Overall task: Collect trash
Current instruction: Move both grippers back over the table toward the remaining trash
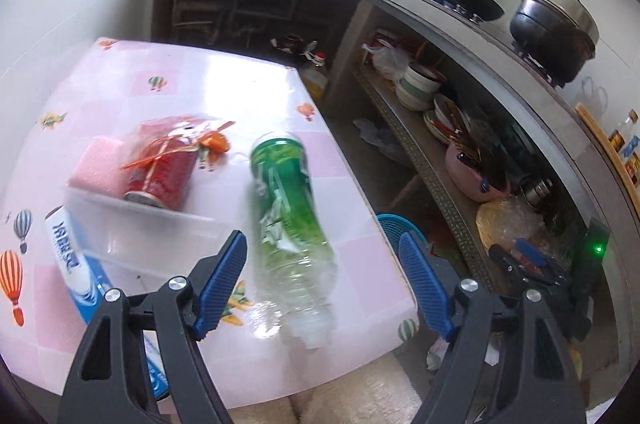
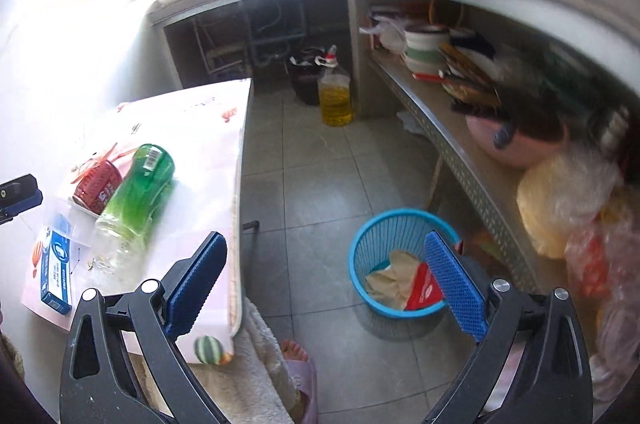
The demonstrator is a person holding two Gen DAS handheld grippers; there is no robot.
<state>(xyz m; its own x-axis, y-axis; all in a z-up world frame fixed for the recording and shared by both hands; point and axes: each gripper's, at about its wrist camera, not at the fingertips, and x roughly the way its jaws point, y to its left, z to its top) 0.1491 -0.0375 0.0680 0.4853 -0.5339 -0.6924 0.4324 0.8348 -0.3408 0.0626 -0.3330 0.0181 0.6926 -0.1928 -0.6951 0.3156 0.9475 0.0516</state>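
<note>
A green plastic bottle (image 1: pixel 288 208) (image 2: pixel 140 192) lies on its side on the pink tablecloth (image 1: pixel 192 80). My left gripper (image 1: pixel 320 238) hovers over its clear neck end, open, pads apart from it. Beside the bottle a red can (image 1: pixel 164 172) (image 2: pixel 98 186) wrapped in clear film and orange ribbon lies in a clear plastic tub (image 1: pixel 140 224), next to a pink block (image 1: pixel 100 164). A blue and white box (image 1: pixel 76 264) (image 2: pixel 56 276) lies near the front. My right gripper (image 2: pixel 325 238) is open and empty over the floor, beside a blue basket (image 2: pixel 384 232) that holds brown paper and a red packet (image 2: pixel 424 288).
A low metal shelf (image 2: pixel 460 152) on the right carries bowls, a pink basin and bags. A jug of yellow oil (image 2: pixel 335 96) stands on the tiled floor by the counter. A person's foot in a slipper (image 2: pixel 296 352) is near the table's corner. Pots sit on the counter (image 1: pixel 552 24).
</note>
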